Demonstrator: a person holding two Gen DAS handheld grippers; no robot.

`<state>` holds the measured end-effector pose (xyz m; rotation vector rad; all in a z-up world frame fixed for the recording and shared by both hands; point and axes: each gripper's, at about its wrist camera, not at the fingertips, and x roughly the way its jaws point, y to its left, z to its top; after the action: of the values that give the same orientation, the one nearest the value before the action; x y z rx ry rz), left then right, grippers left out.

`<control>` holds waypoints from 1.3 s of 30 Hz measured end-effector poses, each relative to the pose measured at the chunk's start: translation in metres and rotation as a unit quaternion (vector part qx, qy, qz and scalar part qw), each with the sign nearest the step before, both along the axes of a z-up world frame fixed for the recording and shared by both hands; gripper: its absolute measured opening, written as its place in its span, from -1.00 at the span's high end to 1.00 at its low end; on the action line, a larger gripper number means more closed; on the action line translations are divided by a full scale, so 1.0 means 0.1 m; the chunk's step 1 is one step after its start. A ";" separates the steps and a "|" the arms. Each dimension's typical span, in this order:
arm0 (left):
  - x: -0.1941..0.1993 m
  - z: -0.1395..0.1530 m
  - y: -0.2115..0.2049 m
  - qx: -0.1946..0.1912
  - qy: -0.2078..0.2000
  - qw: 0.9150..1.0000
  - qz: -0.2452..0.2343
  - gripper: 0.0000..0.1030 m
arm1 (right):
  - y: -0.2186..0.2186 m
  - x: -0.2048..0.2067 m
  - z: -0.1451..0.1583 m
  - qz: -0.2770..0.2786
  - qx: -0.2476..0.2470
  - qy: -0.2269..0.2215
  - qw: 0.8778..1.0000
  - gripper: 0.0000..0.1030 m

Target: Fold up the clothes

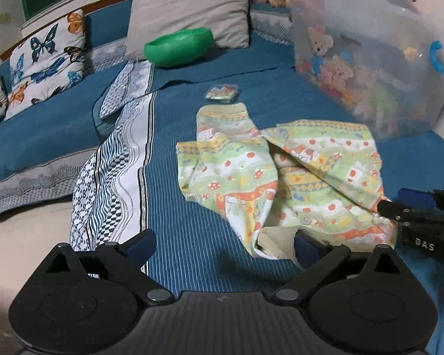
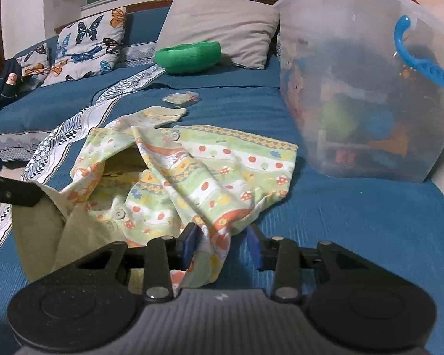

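A small child's shirt with a green, orange and yellow print lies crumpled on the blue bedspread, its cream lining showing at the near hem. My left gripper is open wide; its right finger sits at that cream hem and its left finger rests over bare bedspread. In the right wrist view my right gripper straddles the near corner of the shirt. The cloth touches the left pad and a gap shows at the right pad. The right gripper also appears at the shirt's right edge.
A clear plastic tub of toys with a blue handle stands just beyond the shirt on the right. Behind lie a green bowl-shaped thing, a grey pillow, butterfly cushions and a small clear packet. A patterned sheet runs along the left.
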<state>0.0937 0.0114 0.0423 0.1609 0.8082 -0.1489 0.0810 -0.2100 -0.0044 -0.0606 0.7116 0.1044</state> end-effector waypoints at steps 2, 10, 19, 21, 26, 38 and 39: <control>-0.06 -0.01 -0.02 0.019 -0.005 1.000 -0.012 -0.99 | -0.02 0.01 0.00 -0.002 0.000 -0.001 1.000 0.29; -0.26 -0.14 -0.04 0.063 0.011 0.997 -0.050 -1.00 | -0.08 0.01 -0.04 -0.012 0.006 0.001 1.000 0.30; -0.33 -0.03 0.16 0.055 0.008 0.998 -0.025 -1.00 | -0.11 0.01 -0.04 -0.017 0.011 0.002 1.000 0.29; -0.30 0.01 0.16 0.051 0.004 0.999 -0.017 -1.00 | -0.10 0.00 -0.04 -0.016 0.010 0.001 1.000 0.29; -0.16 0.08 0.14 0.022 -0.008 1.000 -0.003 -1.00 | -0.10 -0.02 -0.03 -0.016 0.010 0.002 1.000 0.26; 0.35 -0.23 -0.33 0.019 -0.004 1.000 -0.012 -0.73 | -0.03 -0.04 -0.09 0.006 -0.001 0.007 1.000 0.23; 0.38 -0.27 -0.35 0.022 -0.003 1.000 -0.012 -0.60 | -0.02 -0.04 -0.09 0.008 -0.004 0.006 1.000 0.23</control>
<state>0.1320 -0.0240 0.0156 0.2114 0.8040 -0.1527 0.0765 -0.2123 -0.0134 -0.0728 0.7229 0.1168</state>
